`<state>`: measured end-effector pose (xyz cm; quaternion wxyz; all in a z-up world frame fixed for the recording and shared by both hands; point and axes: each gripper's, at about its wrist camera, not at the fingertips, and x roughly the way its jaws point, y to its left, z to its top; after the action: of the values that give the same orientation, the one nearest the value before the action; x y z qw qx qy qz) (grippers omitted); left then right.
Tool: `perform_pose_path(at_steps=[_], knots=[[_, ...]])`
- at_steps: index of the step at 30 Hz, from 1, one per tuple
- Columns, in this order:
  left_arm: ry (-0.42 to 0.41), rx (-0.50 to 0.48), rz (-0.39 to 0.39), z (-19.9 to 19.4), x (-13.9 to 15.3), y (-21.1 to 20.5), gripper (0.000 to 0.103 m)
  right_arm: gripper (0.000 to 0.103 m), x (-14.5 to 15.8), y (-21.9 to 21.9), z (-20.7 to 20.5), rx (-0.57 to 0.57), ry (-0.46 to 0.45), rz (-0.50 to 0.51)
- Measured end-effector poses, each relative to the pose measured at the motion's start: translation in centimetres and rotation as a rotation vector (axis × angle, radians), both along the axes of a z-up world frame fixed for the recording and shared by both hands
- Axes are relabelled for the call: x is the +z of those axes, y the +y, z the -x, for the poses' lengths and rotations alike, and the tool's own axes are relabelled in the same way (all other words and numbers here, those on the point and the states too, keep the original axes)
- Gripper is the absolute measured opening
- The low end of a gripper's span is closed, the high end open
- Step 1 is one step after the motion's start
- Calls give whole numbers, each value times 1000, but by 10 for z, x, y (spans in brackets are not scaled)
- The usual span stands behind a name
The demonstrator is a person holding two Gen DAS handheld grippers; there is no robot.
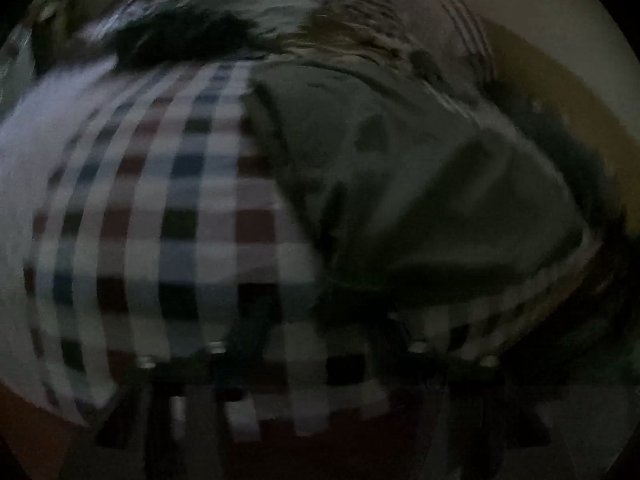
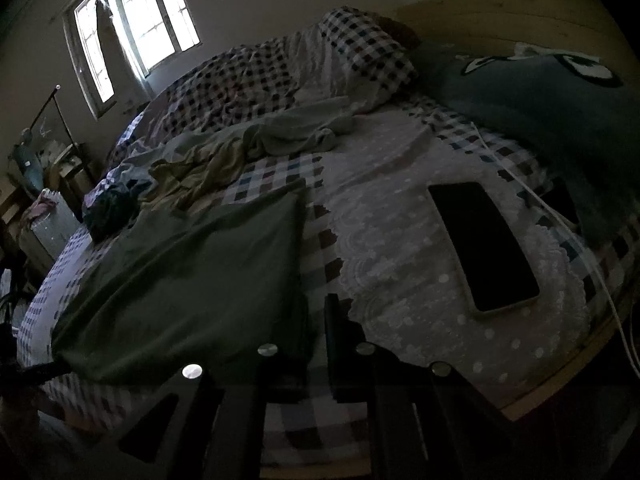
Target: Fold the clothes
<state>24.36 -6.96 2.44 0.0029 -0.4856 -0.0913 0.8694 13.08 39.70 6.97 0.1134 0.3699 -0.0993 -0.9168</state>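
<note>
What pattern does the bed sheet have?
The bed sheet is checked, with dark squares on white. The right wrist view shows it best.

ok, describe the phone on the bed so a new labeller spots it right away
On the checked bedsheet lies a white lace cloth, near the wooden headboard. The phone lies flat on that lace, screen up and dark: the only hard, glossy black rectangle among soft fabrics, with a pale case edge.
</note>
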Motion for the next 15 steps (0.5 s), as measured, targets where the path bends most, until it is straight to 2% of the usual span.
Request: perform_pose_path(at_steps=[1, 2, 3, 5, 9, 10, 13, 15], knots=[[4, -20, 36, 0, 0, 6, 28, 9, 0, 0, 0, -1, 0, 0], [14, -41, 71, 0, 2, 12, 17, 10, 0, 1, 0, -2, 0, 2], [26, -59, 102, 0, 4, 17, 10, 12, 0, 1, 0, -5, 1, 4], [55, -92, 166, -2, 11, 27, 6, 13, 1, 1, 0, -9, 2, 8], [233, -90, 350, -24, 60, 37, 3, 13, 3, 2, 0, -12, 11, 17], [261, -76, 368, -28, 69, 36, 3, 13, 2, 1, 0, -8, 6, 16], [125, -64, 401, -15, 51, 29, 3, 13, -3, -4, 5, 7, -21, 6], [-94, -118, 329, 0, 4, 22, 3, 13, -5, -7, 8, 20, -36, 5]])
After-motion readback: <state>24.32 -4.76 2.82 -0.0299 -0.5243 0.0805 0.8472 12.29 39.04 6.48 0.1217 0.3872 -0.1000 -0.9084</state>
